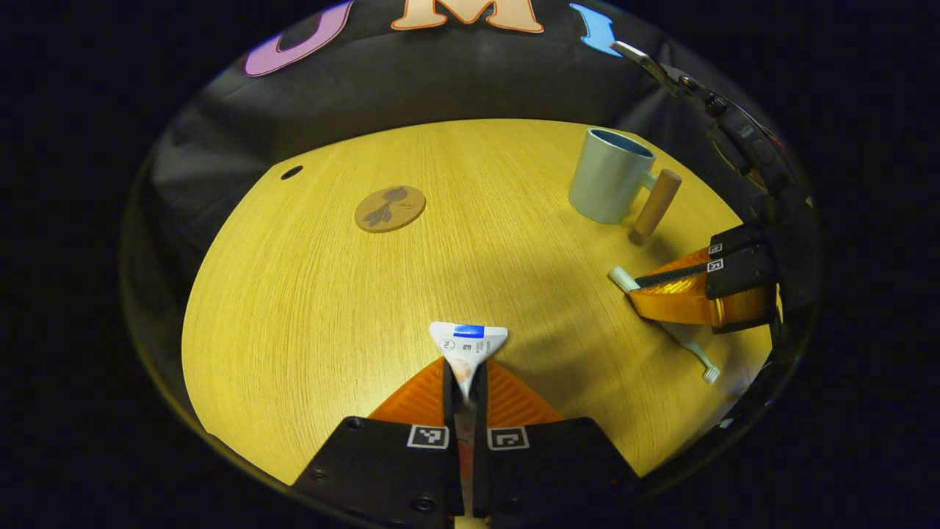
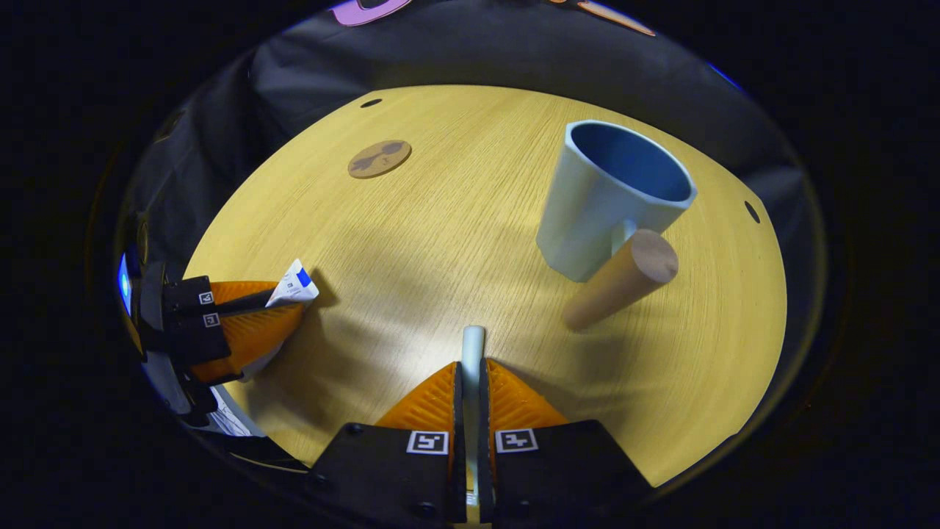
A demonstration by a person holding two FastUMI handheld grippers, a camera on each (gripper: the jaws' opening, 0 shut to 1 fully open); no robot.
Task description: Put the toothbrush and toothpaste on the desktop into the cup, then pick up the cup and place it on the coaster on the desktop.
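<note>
Both grippers clamped on their items above the desk

The left gripper has its jaws pressed on the toothpaste; the right gripper has its jaws closed on the toothbrush. The cup stands upright near the toothbrush, well apart from the coaster.

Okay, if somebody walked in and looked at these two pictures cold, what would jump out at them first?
Probably both tongs gripping at once: the left tongs pinch the toothpaste near the table's near edge, and the right tongs are closed on the toothbrush. Next comes the pale blue cup with its wooden handle, standing empty on the yellow wooden table, and the round coaster lying bare farther back.
</note>
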